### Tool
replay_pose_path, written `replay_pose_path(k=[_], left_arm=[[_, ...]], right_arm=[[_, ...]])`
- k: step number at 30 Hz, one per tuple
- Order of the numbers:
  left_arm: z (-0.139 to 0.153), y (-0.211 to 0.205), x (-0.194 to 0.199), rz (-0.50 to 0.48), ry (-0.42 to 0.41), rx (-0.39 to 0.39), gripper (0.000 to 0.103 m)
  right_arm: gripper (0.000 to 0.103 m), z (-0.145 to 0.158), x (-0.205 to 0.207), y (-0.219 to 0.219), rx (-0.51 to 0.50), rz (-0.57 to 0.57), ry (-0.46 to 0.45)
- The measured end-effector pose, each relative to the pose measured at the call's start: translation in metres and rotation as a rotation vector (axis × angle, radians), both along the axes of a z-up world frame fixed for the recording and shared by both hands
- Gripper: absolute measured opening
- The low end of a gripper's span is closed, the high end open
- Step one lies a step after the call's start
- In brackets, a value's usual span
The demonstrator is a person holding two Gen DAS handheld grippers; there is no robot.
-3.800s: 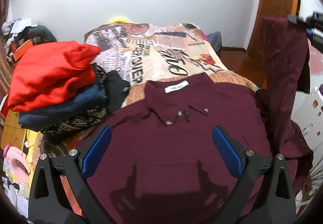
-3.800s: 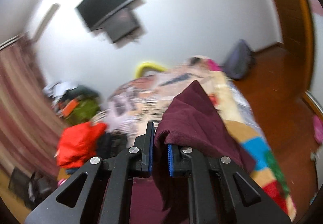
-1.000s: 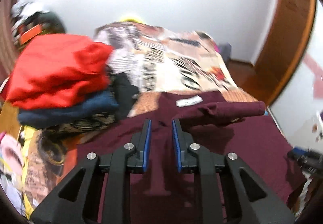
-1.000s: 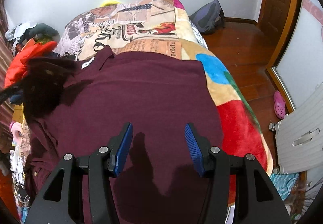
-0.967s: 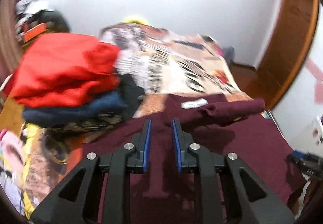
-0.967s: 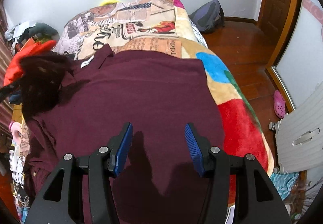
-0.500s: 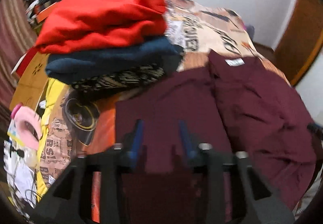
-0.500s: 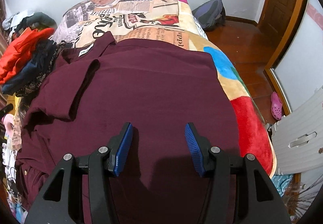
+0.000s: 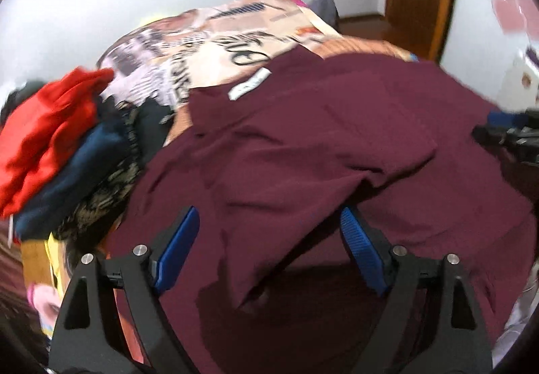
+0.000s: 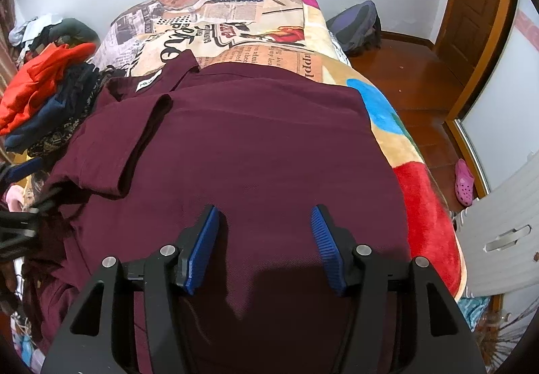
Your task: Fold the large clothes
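Note:
A large maroon shirt (image 10: 256, 145) lies spread on the bed, collar and white label (image 10: 148, 81) at the far end. Its left sleeve (image 10: 141, 145) is folded in over the body. The shirt also fills the left wrist view (image 9: 303, 145), label (image 9: 249, 87) at the far side. My left gripper (image 9: 269, 249) is open and empty, just above the shirt's near part. My right gripper (image 10: 264, 249) is open and empty above the shirt's lower half. The left gripper shows at the left edge of the right wrist view (image 10: 20, 198); the right gripper shows at the right edge of the left wrist view (image 9: 512, 134).
A stack of folded clothes, red on top (image 9: 50, 134), sits at the left of the bed (image 10: 57, 84). The newspaper-print blanket (image 10: 235, 27) covers the bed. A backpack (image 10: 357, 27) and pink shoe (image 10: 464, 182) lie on the wooden floor right; a white rack (image 10: 498, 232) stands near.
My left gripper let go of the sleeve, which now lies folded over the body, and opened wide. It swung back toward the shirt. My right gripper stayed open and moved little.

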State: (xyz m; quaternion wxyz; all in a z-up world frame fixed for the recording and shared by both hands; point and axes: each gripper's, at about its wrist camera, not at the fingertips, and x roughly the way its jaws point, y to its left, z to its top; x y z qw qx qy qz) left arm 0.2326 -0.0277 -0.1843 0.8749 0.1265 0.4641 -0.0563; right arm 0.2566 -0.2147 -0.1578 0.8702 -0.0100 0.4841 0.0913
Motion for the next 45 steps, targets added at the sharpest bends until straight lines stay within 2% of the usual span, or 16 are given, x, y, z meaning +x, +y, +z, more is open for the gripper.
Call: replay_pose_path(k=[4,7,10,12,13,17,25,31,33,36,38,40,41,42,44,45], left_arm=[[-0.011,-0.023,0.020,-0.035,-0.001,0.052,0.085],[-0.005,-0.026,0.031,-0.037,-0.002,0.011,0.072],[0.005,-0.021,0.042,-0.022,-0.004,-0.094,0.051],[0.010,-0.016,0.047,0.011,-0.011,-0.124,0.019],[0.012,-0.011,0.050,0.033,-0.011,-0.149,0.013],[0.033,0.024,0.046,0.121,-0.046,-0.290,0.008],[0.080,0.113,-0.005,0.341,-0.199,-0.342,0.005],[0.063,0.164,-0.042,0.479,-0.171,-0.346,0.006],[0.043,0.173,-0.050,0.507,-0.107,-0.348,0.013],[0.000,0.182,-0.057,0.528,0.049,-0.357,0.020],[-0.035,0.188,-0.064,0.518,0.165,-0.416,0.022],[-0.052,0.192,-0.070,0.515,0.203,-0.473,0.024],[-0.054,0.192,-0.074,0.536,0.201,-0.460,0.040],[-0.054,0.191,-0.078,0.559,0.191,-0.425,0.064],[-0.049,0.192,-0.083,0.602,0.165,-0.299,0.083],[-0.048,0.193,-0.086,0.597,0.157,-0.271,0.084]], right_arm=[[0.054,-0.001,-0.001,0.000,0.009,0.000,-0.004],[0.054,-0.001,-0.002,0.000,0.005,0.002,-0.009],[0.054,-0.002,-0.002,0.001,0.004,0.005,-0.010],[0.054,-0.002,-0.002,0.000,0.006,0.004,-0.010],[0.054,-0.002,-0.002,0.001,0.007,0.003,-0.009],[0.054,-0.002,-0.002,0.001,0.007,0.007,-0.008],[0.055,-0.004,0.000,0.003,0.006,0.003,-0.004],[0.057,-0.005,0.003,0.002,0.009,-0.005,0.001],[0.057,-0.005,0.004,0.002,0.009,-0.007,0.005],[0.057,-0.005,0.003,0.002,0.010,-0.011,0.006],[0.058,-0.005,0.003,0.002,0.011,-0.013,0.008],[0.058,-0.005,0.003,0.002,0.012,-0.012,0.010],[0.058,-0.005,0.003,0.002,0.010,-0.013,0.011],[0.058,-0.005,0.003,0.002,0.008,-0.012,0.012],[0.058,-0.005,0.003,0.003,0.001,-0.010,0.016],[0.058,-0.005,0.004,0.003,-0.001,-0.009,0.019]])
